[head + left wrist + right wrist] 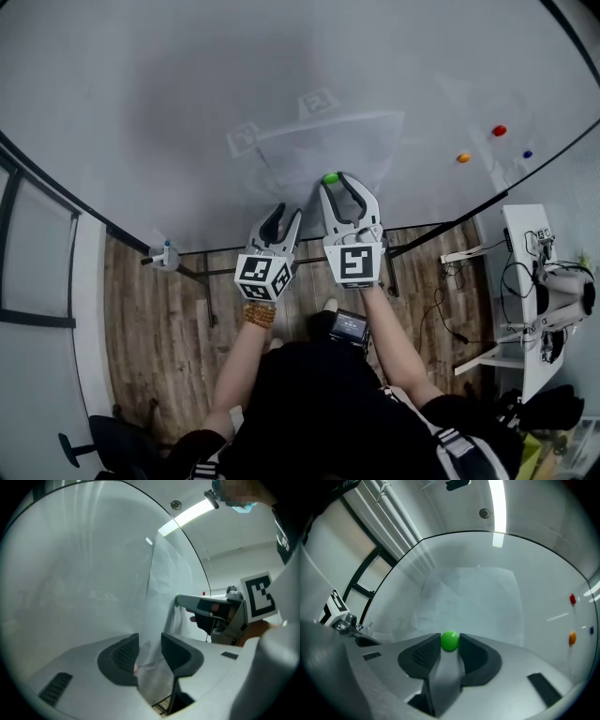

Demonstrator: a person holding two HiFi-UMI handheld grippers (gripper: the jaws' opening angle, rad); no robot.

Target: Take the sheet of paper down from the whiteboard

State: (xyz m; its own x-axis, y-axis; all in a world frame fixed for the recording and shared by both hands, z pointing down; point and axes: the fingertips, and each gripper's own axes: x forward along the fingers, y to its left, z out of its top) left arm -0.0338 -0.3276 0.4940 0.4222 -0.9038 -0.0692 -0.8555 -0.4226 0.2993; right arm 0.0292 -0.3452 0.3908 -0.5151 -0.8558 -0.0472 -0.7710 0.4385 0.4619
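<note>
Closest to my head camera, two forearms [239, 361] hold both tools level at the whiteboard [141, 84]. My right hand-held gripper [335, 186] is clamped on the green magnet [450, 640], the ball pinched between its two jaw tips at the bottom edge of the sheet of paper [323, 141]. The creased sheet spreads up the board above that grip. My left hand-held gripper [288, 216] sits just beside the right one, a little lower. Its jaws stand apart, and the sheet's loose edge, curled off the board, hangs through the gap nearer the left pad, unsqueezed. Red [499, 130] and orange [463, 157] magnets sit well off to the right.
</note>
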